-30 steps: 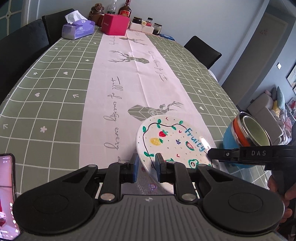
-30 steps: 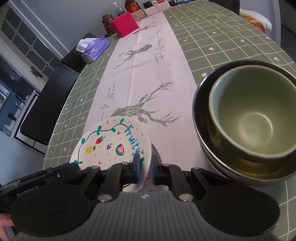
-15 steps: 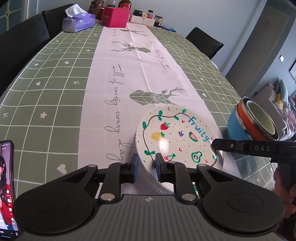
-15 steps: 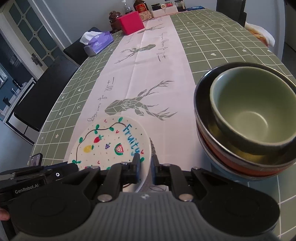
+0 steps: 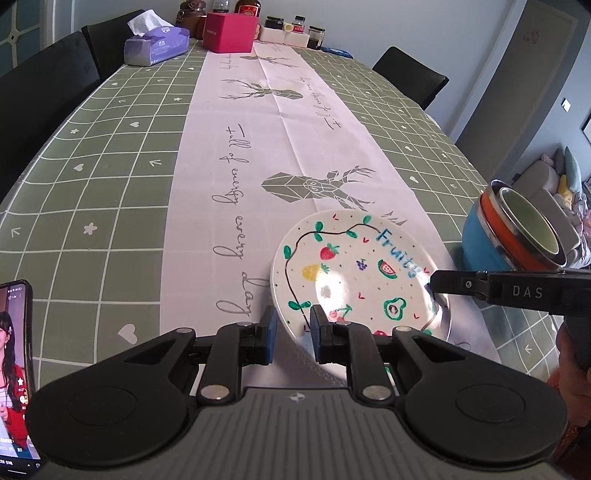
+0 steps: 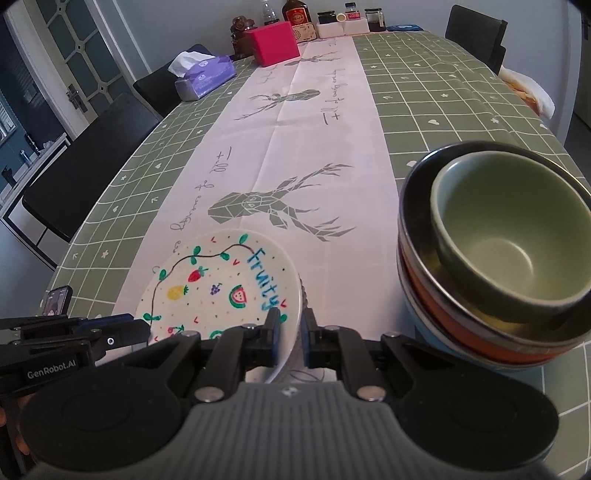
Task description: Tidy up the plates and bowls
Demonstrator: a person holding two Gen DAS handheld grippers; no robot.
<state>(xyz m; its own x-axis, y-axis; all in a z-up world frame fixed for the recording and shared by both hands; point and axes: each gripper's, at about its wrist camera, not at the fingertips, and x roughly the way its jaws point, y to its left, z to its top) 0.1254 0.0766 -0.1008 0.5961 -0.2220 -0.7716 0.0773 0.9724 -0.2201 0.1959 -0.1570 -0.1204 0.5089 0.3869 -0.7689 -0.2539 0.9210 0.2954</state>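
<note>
A white plate with fruit drawings and the word "Fruity" [image 5: 351, 273] is held between both grippers just above the table runner. My left gripper [image 5: 293, 328] is shut on its left rim. My right gripper [image 6: 290, 332] is shut on its right rim; it also shows in the left wrist view [image 5: 434, 291]. The plate shows in the right wrist view [image 6: 221, 291] too. A stack of nested bowls [image 6: 495, 254], green bowl on top, steel, orange and blue below, stands to the right of the plate; it also shows in the left wrist view [image 5: 517, 236].
A phone [image 5: 14, 369] lies at the near left edge. A tissue box [image 5: 157, 42], a pink box [image 5: 231, 31] and jars [image 5: 295, 27] stand at the far end. Black chairs [image 5: 410, 79] surround the table.
Both grippers have drawn back towards the near edge with the plate, which has come lower and flatter. The bowl stack has not moved.
</note>
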